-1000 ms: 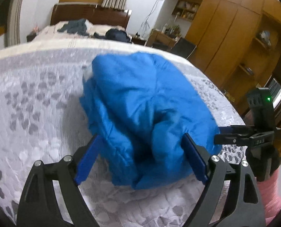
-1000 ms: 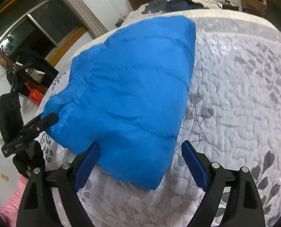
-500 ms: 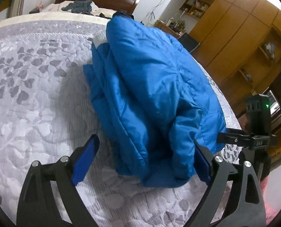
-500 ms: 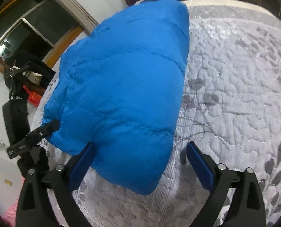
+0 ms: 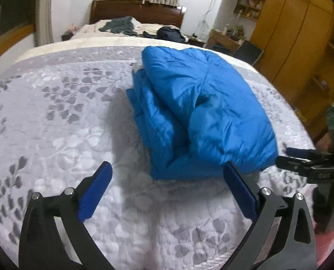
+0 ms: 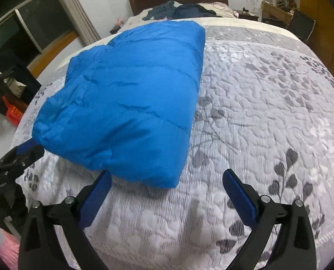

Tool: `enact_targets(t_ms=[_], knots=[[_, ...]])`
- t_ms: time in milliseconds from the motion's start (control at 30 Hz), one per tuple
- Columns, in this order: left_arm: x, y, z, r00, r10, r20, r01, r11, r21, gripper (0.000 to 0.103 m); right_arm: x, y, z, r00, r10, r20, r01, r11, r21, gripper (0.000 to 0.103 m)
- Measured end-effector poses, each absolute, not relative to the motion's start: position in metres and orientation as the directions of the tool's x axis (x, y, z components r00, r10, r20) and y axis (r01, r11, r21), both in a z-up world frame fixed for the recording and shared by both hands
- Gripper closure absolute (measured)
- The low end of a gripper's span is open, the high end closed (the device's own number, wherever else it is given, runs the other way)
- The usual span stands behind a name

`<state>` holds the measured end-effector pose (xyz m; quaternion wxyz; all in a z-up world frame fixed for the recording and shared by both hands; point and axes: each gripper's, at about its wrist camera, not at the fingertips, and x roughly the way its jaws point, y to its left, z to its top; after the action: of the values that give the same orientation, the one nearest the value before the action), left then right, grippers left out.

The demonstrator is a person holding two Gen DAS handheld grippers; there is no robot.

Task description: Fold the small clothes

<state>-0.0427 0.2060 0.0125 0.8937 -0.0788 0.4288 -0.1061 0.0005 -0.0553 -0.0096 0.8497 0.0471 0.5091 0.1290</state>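
Observation:
A blue padded jacket (image 5: 203, 112) lies folded in a thick bundle on the grey leaf-patterned quilt (image 5: 54, 117). My left gripper (image 5: 167, 180) is open just short of the bundle's near end, with nothing between its blue pads. In the right wrist view the jacket (image 6: 131, 99) shows its smooth quilted top, and my right gripper (image 6: 167, 189) stands open in front of its near corner, apart from it. The other gripper shows at the right edge (image 5: 311, 164) of the left wrist view and at the left edge (image 6: 16, 159) of the right wrist view.
The quilt (image 6: 268, 112) covers a bed. Beyond it stands a second bed with a dark wooden headboard (image 5: 135, 11) and dark clothes (image 5: 169, 33) on it. Wooden cabinets (image 5: 290, 33) and a desk fill the right side; a window and curtain (image 6: 72, 15) are on the left.
Both grippers have drawn back from the jacket, which now lies wholly beyond their pads. The bundle rests lower and flatter than half a second ago.

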Motion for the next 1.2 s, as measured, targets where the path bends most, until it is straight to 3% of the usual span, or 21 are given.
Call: enact_targets(t_ms=[600,1200], knots=[[-0.080,0.196,0.023,0.605,-0.149,-0.782,0.036,0.986,-0.161,0.003,-0.040,-0.040,0.005,0.516,0.144,-0.845,-0.128,0.988,0.090,0.004],[-0.104,0.195,0.033,0.615,-0.083,-0.784,-0.016,0.993,-0.118,0.003,-0.060,-0.034,0.013,0.532,0.128,-0.837,-0.099,0.991,0.089,0.004]])
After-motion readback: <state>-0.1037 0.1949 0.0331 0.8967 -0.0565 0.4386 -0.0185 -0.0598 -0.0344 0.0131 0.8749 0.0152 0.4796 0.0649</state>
